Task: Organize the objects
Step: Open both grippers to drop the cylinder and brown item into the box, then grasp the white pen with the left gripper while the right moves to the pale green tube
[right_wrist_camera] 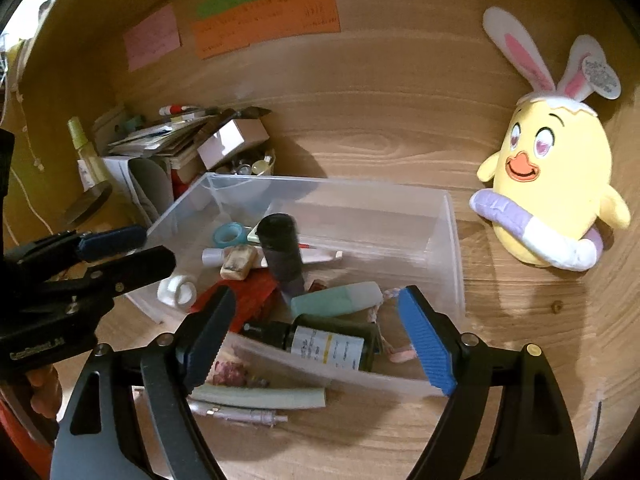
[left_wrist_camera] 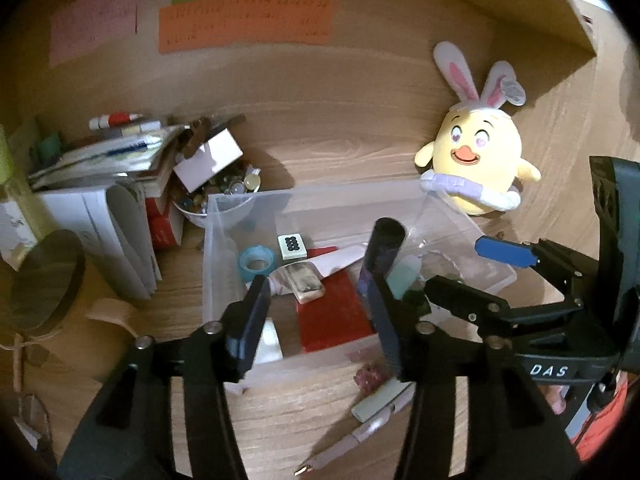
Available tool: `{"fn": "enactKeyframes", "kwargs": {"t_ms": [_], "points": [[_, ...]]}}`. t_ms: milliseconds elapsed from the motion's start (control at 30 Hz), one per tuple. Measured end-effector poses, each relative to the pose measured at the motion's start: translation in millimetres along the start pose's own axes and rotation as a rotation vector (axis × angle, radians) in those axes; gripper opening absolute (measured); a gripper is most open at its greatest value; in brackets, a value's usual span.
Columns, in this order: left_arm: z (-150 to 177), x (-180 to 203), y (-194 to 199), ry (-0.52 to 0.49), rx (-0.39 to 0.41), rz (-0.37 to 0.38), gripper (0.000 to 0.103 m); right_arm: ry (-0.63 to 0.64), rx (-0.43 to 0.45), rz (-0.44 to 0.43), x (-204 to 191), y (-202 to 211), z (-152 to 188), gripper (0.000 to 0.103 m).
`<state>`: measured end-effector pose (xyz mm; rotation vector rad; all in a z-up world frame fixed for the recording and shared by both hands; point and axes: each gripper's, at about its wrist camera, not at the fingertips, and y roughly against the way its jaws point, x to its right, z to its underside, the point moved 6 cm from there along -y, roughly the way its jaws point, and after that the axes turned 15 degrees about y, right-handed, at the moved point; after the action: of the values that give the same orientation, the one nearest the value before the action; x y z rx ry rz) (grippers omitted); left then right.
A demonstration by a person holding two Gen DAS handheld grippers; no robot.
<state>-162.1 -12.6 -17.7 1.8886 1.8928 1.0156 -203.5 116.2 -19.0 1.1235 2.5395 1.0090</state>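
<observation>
A clear plastic box (right_wrist_camera: 448, 240) is seen on the wooden desk (right_wrist_camera: 380, 140). A dark round tube (right_wrist_camera: 282, 258) is stood upright in the box. A mint green marker (right_wrist_camera: 336, 300), a dark green bottle with a white label (right_wrist_camera: 332, 344), a blue tape ring (right_wrist_camera: 227, 235) and a red packet (right_wrist_camera: 248, 300) are laid inside too. The right gripper (right_wrist_camera: 318, 342) is held wide open just over the near wall of the box. The left gripper (right_wrist_camera: 128, 248) is seen at the left side. A yellow chick toy with bunny ears (right_wrist_camera: 552, 184) is set to the right of the box.

right gripper (left_wrist_camera: 506, 276) body: white letters "DAS" | mahjong tile (left_wrist_camera: 293, 246): eight dots | wall notes, bottle label: writing unreadable
</observation>
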Motion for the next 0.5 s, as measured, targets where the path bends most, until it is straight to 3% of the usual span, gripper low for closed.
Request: {"fn": "enactKeyframes", "kwargs": {"t_ms": [133, 267, 500], "points": [[10, 3, 13, -0.024, -0.002, 0.005, 0.062, 0.020, 0.004, 0.007, -2, 14, 7, 0.082], [25, 3, 22, -0.040, -0.029, 0.015, 0.062, 0.041, 0.015, 0.005, -5, 28, 15, 0.082], [67, 3, 15, -0.059, -0.142, 0.052, 0.062, 0.059, 0.004, -0.021, -18, 39, 40, 0.079]]}}
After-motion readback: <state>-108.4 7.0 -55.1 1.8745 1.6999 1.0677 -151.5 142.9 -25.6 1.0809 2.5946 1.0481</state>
